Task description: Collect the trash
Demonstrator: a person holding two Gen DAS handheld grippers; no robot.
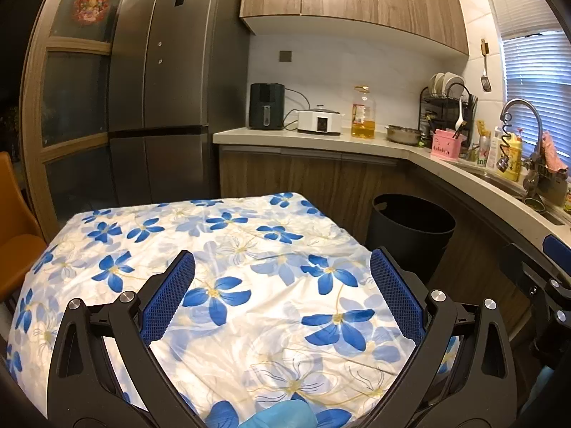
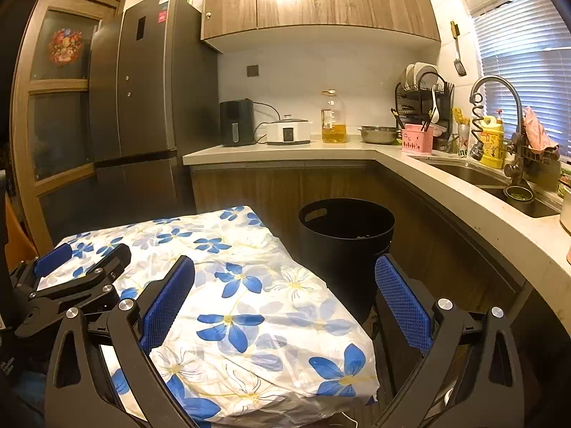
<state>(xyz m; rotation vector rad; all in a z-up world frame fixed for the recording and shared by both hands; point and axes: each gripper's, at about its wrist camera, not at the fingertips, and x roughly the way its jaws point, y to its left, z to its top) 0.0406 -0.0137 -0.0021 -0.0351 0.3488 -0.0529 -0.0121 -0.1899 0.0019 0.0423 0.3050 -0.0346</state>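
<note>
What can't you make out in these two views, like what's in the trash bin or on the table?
- Black trash bin: inside too dark in both views; a few pale specks, unidentifiable.
- Floral tablecloth: no trash visible; near edge hidden by left gripper.
- Light blue thing: cut off by left view's bottom edge.
- Floor: blocked by table and right gripper.

Both wrist views face table (image 1: 249, 221), bin (image 2: 346, 228), counter (image 1: 314, 139).
</note>
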